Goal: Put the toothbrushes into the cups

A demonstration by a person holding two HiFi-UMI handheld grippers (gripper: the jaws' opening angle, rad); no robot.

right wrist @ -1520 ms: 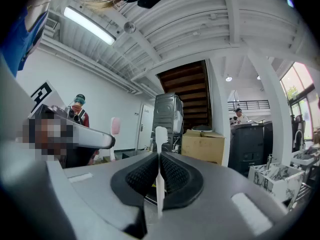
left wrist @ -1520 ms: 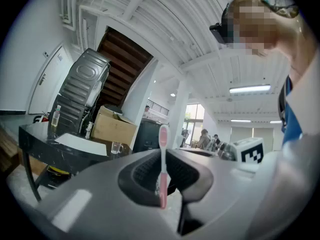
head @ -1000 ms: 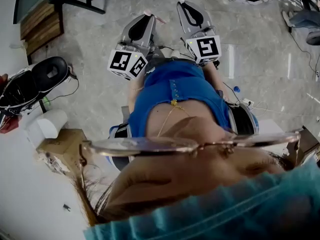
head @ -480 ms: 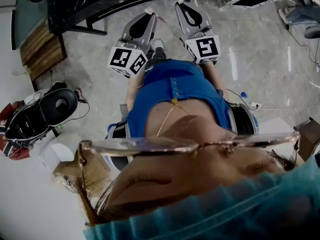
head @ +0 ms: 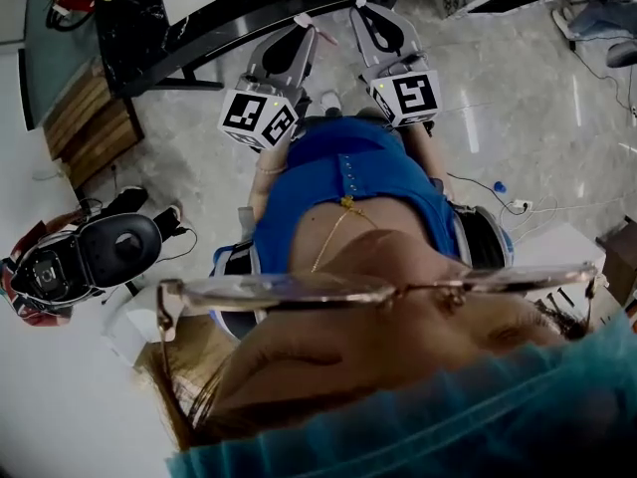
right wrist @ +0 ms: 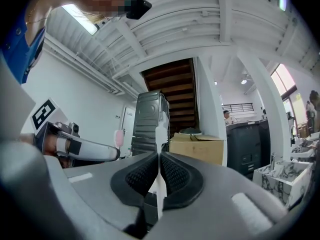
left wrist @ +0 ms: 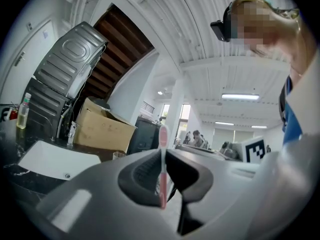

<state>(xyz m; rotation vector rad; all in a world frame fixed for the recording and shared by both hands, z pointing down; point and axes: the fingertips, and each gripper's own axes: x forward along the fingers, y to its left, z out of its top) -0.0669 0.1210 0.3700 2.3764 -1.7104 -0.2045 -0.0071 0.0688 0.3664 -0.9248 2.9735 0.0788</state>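
Note:
My left gripper (head: 297, 30) is held level in front of the person's blue top and is shut on a pink toothbrush (head: 303, 20). In the left gripper view the pink toothbrush (left wrist: 163, 151) stands upright between the pads of the left gripper (left wrist: 162, 171), bristle head up. Beside it, my right gripper (head: 362, 10) is shut on a white toothbrush (head: 360, 0). That white toothbrush (right wrist: 160, 134) also stands upright in the right gripper (right wrist: 159, 171). The right gripper view shows the left gripper (right wrist: 80, 148) to its left. A small clear cup-like thing (left wrist: 118, 155) stands ahead on the dark table.
A black table (head: 149, 28) lies just beyond both grippers, with a white tray (left wrist: 55, 159) and a cardboard box (left wrist: 102, 129) on it. A black device (head: 109, 252) and cables (head: 498, 192) lie on the marble floor. A white crate (right wrist: 280, 176) is at right.
Both grippers have travelled forward together toward the black table, which now fills more of the top of the head view. The floor items have slid down the picture. Both grips are unchanged.

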